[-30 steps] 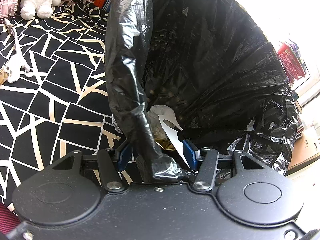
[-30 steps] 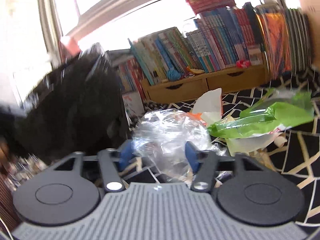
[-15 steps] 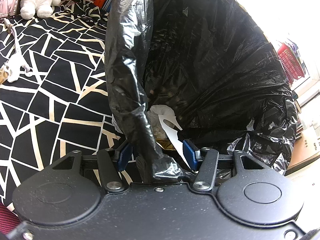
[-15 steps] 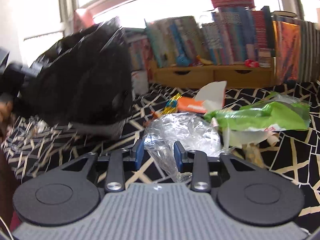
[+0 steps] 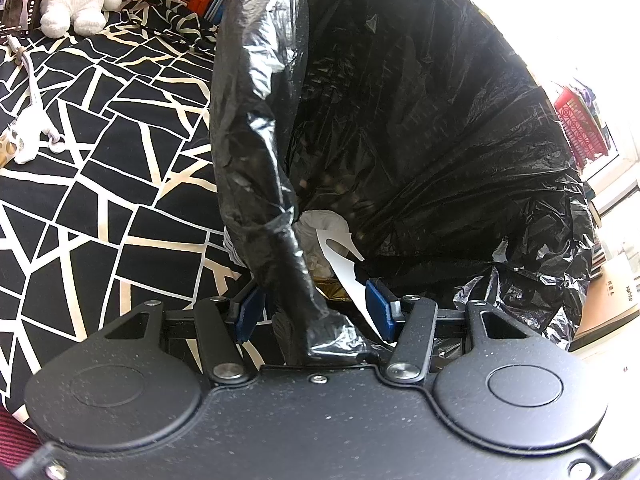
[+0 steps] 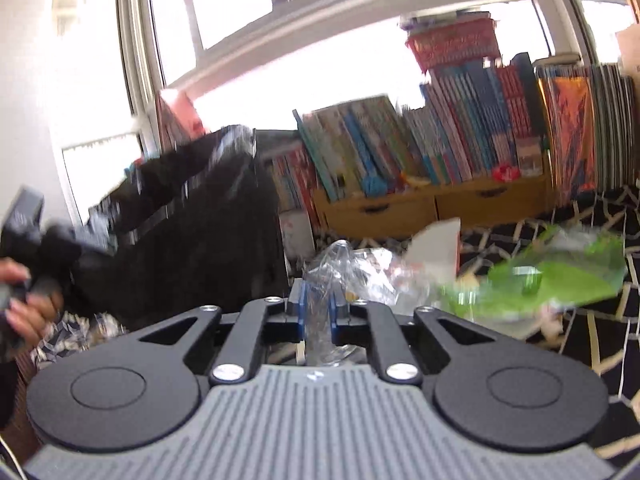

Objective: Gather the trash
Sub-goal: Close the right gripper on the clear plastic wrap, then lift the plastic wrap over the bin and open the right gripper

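We have the right gripper (image 6: 318, 314) pinched on a crumpled sheet of clear plastic film (image 6: 352, 268): its jaws have just been closing, and the blue pads now stand narrow with a twist of the film squeezed between them. The rest of the film billows out ahead of the fingers, above the black bedspread with the cream cracked-line pattern (image 6: 600, 344), near its far edge where the wooden bookshelf stands. So we judge the step in hand to be the pick-up of this one piece, with the grip made and the carry not yet done.

Our left gripper (image 5: 314, 308) holds the black plastic rubbish bag (image 5: 420, 128) up by a gathered fold of its rim. The jaws stand partly apart with that fold and a white paper strip (image 5: 344, 268) between them; whether the pads truly press the plastic we cannot tell. White crumpled tissue (image 5: 320, 220) already lies inside.

A flattened green plastic wrapper (image 6: 552, 284) and a white paper scrap (image 6: 436, 240) still lie on the bedspread, just beside the film.

Next, we think, comes a swing toward the bag's mouth, which calls for that mouth held wide and the film released well inside.
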{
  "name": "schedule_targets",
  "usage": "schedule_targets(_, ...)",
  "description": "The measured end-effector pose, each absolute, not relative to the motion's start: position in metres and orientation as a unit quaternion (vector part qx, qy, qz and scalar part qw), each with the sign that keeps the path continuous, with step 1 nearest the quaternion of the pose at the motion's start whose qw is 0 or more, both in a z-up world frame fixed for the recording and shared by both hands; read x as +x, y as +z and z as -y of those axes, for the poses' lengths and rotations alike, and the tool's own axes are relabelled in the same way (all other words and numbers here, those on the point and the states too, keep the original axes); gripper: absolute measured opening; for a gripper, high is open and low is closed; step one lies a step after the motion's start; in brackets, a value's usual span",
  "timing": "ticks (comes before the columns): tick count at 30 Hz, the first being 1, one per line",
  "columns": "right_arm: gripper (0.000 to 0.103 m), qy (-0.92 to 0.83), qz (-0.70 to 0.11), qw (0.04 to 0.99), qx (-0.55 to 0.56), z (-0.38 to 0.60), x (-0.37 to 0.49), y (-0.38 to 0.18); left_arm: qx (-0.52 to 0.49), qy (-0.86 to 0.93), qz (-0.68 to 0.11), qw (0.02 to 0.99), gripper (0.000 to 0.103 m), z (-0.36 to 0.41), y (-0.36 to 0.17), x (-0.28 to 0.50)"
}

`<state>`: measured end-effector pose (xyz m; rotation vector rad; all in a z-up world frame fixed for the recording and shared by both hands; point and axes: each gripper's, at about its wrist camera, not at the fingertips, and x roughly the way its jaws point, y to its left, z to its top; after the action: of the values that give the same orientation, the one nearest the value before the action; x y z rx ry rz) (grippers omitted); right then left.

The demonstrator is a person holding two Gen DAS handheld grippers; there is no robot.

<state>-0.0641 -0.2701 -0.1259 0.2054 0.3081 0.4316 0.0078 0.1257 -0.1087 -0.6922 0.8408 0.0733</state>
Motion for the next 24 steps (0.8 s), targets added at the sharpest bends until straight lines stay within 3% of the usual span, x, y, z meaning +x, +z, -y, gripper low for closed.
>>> schedule_targets(24, 0.014, 0.345, -0.025, 0.930, 0.123, 0.227, -0.035, 0.028, -0.332, 0.033, -0.398, 0.854, 0.052, -0.129, -0.110, 0.006)
